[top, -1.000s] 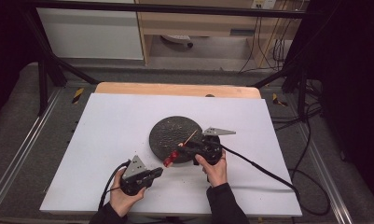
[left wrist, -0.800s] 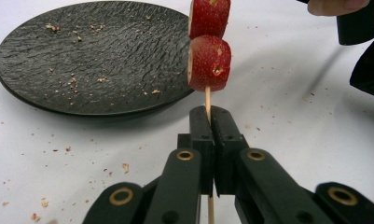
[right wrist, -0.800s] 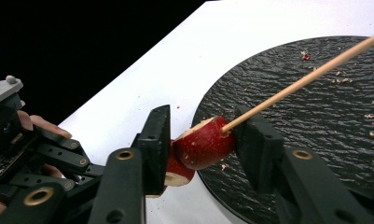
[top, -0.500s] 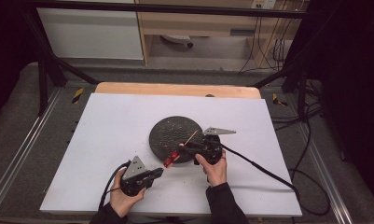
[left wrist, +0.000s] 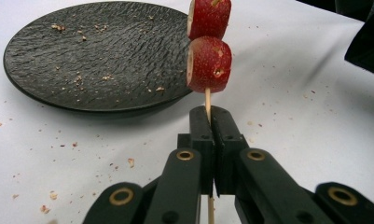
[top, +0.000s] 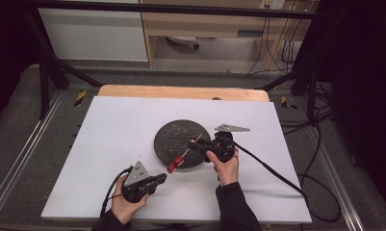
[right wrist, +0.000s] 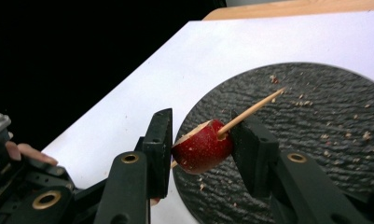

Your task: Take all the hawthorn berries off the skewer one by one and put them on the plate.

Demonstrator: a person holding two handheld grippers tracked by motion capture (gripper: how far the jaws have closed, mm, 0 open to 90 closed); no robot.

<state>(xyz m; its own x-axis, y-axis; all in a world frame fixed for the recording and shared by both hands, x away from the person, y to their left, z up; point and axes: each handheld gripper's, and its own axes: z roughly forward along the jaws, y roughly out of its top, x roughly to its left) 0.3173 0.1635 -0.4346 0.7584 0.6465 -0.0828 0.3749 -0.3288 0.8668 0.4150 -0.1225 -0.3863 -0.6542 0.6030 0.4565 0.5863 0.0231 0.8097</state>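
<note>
Wooden skewer is pinched low between my left claw's pressed-together jaws, strawberry pieces just above the tips. Since a second ago little has shifted, so threading looks paused. My right claw is spread around the upper strawberry, not gripping. Beyond sits the black plate

The plate is black with a rough ripple pattern. The strawberry pieces are red, the skewer pale wood, the table white.
</note>
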